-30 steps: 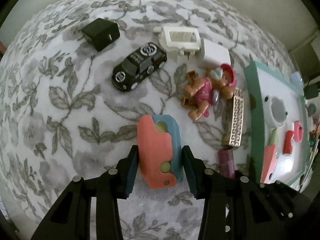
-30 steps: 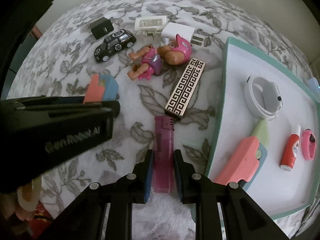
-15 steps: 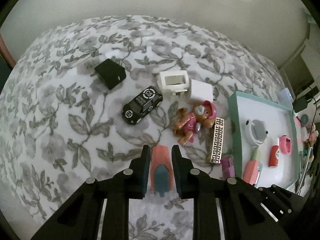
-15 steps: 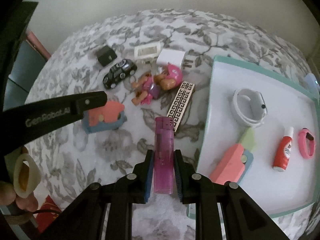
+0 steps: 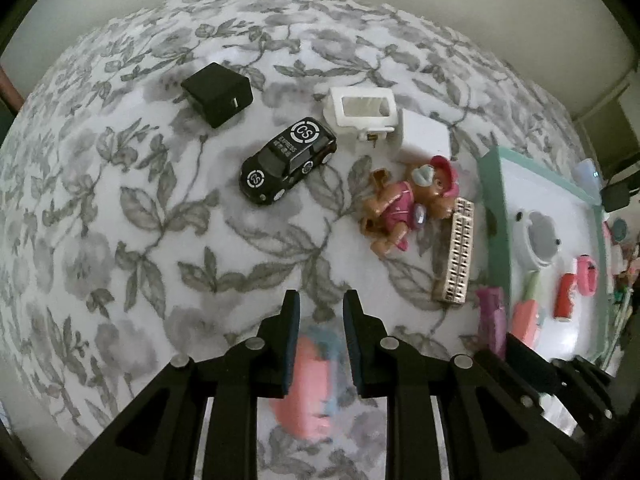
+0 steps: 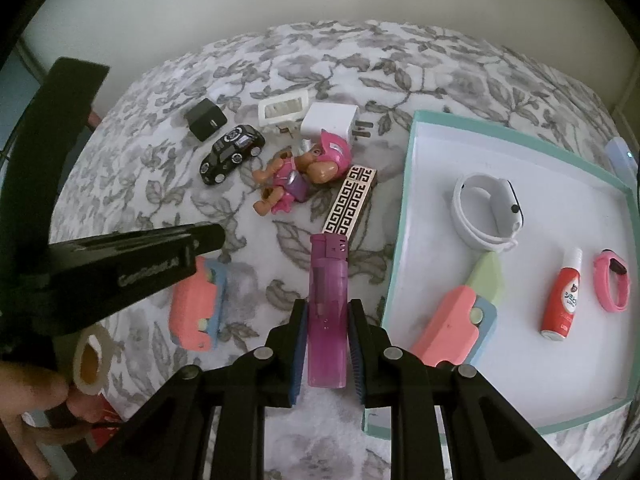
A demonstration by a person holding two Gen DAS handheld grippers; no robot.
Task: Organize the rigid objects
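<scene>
My right gripper (image 6: 328, 304) is shut on a purple lighter (image 6: 326, 312), held upright above the floral bedspread just left of the teal-rimmed tray (image 6: 404, 200). My left gripper (image 5: 318, 296) is shut on a pink-and-blue toy (image 5: 308, 384), which shows blurred, deep between the fingers and close to the lens. In the right wrist view that toy (image 6: 196, 304) hangs under the left gripper (image 6: 200, 240). The tray holds a white watch (image 6: 484, 216), a red bottle (image 6: 562, 300), a pink band (image 6: 610, 280) and a second pink-and-blue toy (image 6: 460, 320).
On the bedspread lie a black toy car (image 5: 288, 166), a black cube charger (image 5: 218, 94), a white frame piece (image 5: 362, 112), a white plug (image 5: 424, 138), a pup figure (image 5: 404, 204) and a patterned bar (image 5: 456, 256). A person's hand (image 6: 24, 400) shows at the lower left.
My left jaws closed on the pink-and-blue toy and raised it off the bedspread; it now sits nearer the lens. My right gripper rose with the lighter.
</scene>
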